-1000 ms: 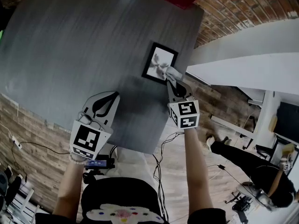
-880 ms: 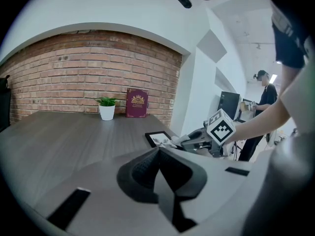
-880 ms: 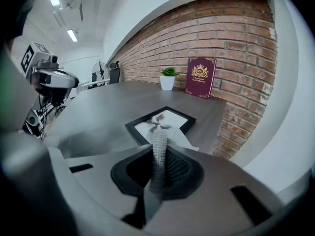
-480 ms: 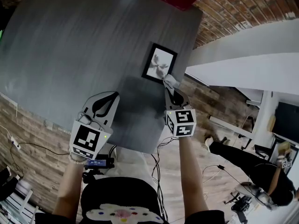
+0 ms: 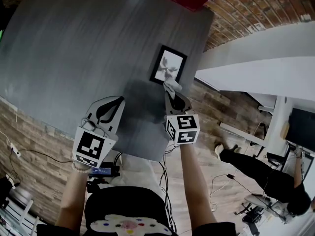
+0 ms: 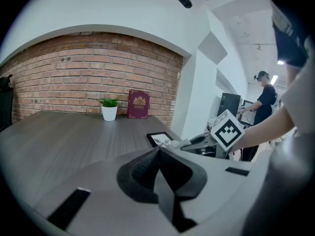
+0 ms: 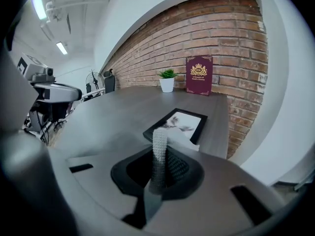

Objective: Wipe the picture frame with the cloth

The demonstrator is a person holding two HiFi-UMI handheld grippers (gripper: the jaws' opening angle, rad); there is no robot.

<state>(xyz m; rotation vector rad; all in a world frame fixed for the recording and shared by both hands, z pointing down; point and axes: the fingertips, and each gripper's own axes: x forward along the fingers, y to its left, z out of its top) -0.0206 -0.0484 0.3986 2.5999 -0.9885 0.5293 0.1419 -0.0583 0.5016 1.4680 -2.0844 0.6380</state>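
Your head camera looks steeply down at the table (image 5: 74, 43); both gripper cameras sit low facing the brick wall (image 7: 221, 33), all sharing the picture frame (image 5: 168, 65).

Office w/ brick wall (image 5: 246, 4), big table (image 5: 88, 48), monitor (image 6: 228, 103).
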